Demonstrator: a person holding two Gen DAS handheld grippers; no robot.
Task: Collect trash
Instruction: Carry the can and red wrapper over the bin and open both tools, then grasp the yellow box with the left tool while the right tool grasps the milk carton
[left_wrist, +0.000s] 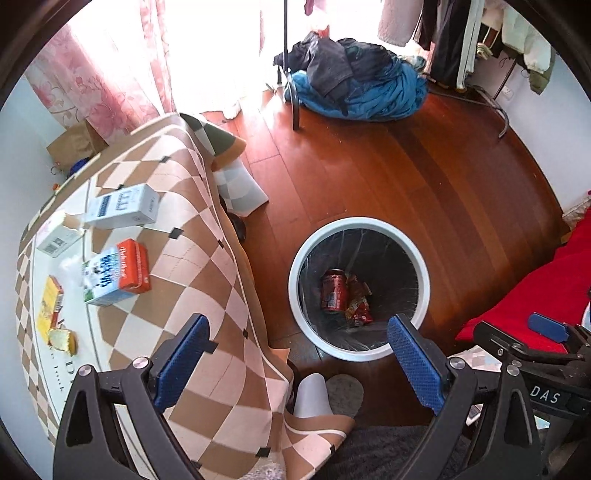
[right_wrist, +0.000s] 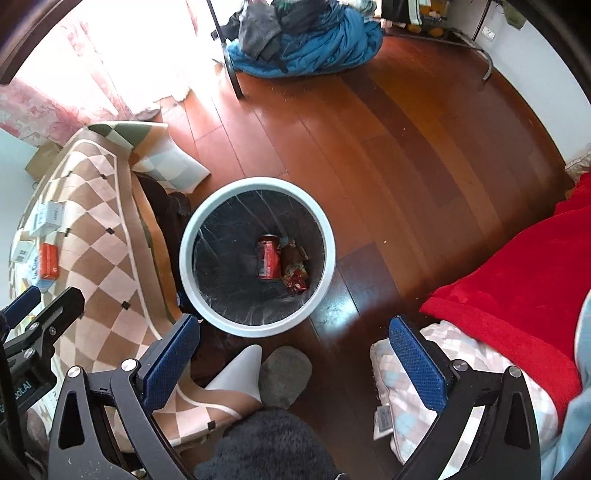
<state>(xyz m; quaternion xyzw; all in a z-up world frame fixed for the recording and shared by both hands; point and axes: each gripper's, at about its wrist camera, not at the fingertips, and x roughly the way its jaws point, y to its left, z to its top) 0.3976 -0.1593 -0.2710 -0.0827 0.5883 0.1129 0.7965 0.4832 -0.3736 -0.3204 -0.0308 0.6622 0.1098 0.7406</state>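
A white round bin (left_wrist: 424, 266) (right_wrist: 325, 229) with a black liner stands on the wooden floor. Inside it lie a red soda can (left_wrist: 334, 291) (right_wrist: 269, 262) and a crumpled red wrapper (left_wrist: 357, 306) (right_wrist: 295, 275). On the checked tablecloth (left_wrist: 184, 236) lie a white carton (left_wrist: 123, 206), a red-and-blue milk carton (left_wrist: 116, 273) (right_wrist: 47, 262), a small white box (left_wrist: 59, 238), a yellow packet (left_wrist: 50, 308) and a piece of bread (left_wrist: 62, 340). My left gripper (left_wrist: 299, 363) is open and empty above the table edge. My right gripper (right_wrist: 295, 356) is open and empty over the floor near the bin.
A pile of blue and dark clothes (left_wrist: 354, 85) (right_wrist: 303, 40) lies at the far side by a rack leg (left_wrist: 295, 107). A red blanket (right_wrist: 517, 295) covers the right. A person's white-socked foot (right_wrist: 240, 373) and a grey slipper (right_wrist: 284, 376) are below the bin.
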